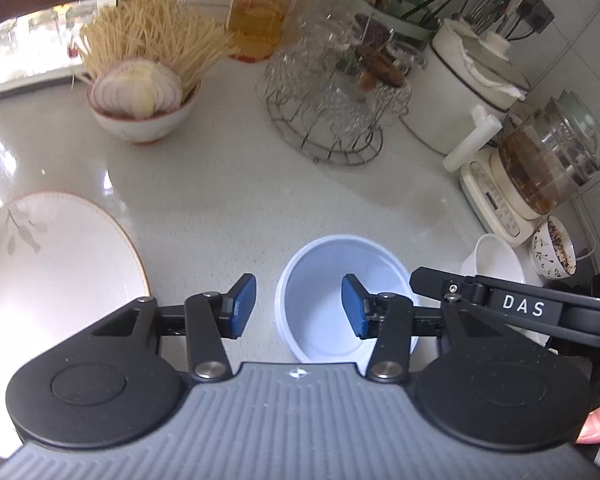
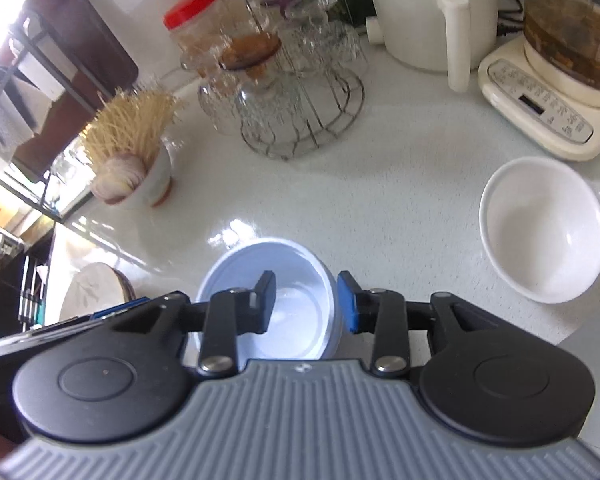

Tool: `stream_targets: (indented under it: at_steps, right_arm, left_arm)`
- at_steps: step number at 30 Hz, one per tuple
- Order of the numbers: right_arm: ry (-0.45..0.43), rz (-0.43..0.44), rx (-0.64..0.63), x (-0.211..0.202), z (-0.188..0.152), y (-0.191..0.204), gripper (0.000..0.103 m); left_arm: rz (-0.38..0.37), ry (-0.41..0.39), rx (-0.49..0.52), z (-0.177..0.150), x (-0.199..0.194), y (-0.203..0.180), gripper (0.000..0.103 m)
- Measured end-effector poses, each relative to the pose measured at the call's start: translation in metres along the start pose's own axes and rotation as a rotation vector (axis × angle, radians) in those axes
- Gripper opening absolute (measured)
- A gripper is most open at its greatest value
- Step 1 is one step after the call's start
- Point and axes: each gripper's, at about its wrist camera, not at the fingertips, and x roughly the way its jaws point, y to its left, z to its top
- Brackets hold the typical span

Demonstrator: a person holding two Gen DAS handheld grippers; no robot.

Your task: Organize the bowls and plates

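A pale blue bowl point(image 1: 328, 276) point(image 2: 260, 264) stands on the white counter. My left gripper point(image 1: 298, 306) is open and straddles the bowl's left wall: one blue pad is outside with a gap, the other inside. My right gripper point(image 2: 306, 302) is open over the bowl's right wall, with its left finger inside and its blue pad just outside the rim. A white plate with a leaf pattern point(image 1: 52, 264) point(image 2: 94, 292) lies to the left. To the right sits an empty white bowl point(image 2: 540, 232) point(image 1: 496, 256).
A bowl with a cut onion and dry noodles point(image 1: 140, 96) stands at the back left. Behind are a wire rack of glasses point(image 1: 332, 100), a red-lidded jar point(image 1: 260, 12), a white pot point(image 2: 432, 20) and a glass kettle point(image 1: 540, 168). A small patterned cup point(image 1: 554, 248) sits beside the kettle.
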Motion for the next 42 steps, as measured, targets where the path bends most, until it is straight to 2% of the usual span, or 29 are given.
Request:
stream_targets:
  at_steps: [10,22,26,29,34,37,42]
  right_arm:
    - [-0.173,0.000,-0.044,-0.050,0.002,0.001,0.038]
    - [-0.308,-0.019,-0.039,-0.100,-0.033,0.000,0.038]
    - [-0.335,-0.025,-0.034,-0.111,-0.047,-0.004,0.038]
    - [-0.355,-0.061,-0.031,-0.115,-0.061,-0.007,0.038]
    - [-0.362,-0.078,0.004,-0.128,-0.082,-0.013,0.038]
    - [-0.370,-0.089,0.009,-0.136,-0.094,-0.015,0.038]
    - [-0.386,-0.106,0.028,-0.151,-0.113,-0.019,0.038]
  left_arm:
    - [-0.022,-0.095,0.061,0.007,-0.029,-0.019,0.053]
    - [-0.046,-0.156,0.163,-0.014,-0.063,-0.038,0.053]
    - [-0.076,-0.168,0.166,-0.024,-0.071,-0.042,0.053]
    - [-0.077,-0.174,0.194,-0.036,-0.076,-0.049,0.053]
    - [-0.080,-0.196,0.242,-0.060,-0.093,-0.061,0.053]
    - [-0.106,-0.194,0.228,-0.070,-0.100,-0.062,0.053]
    - [-0.122,-0.195,0.261,-0.083,-0.108,-0.065,0.053]
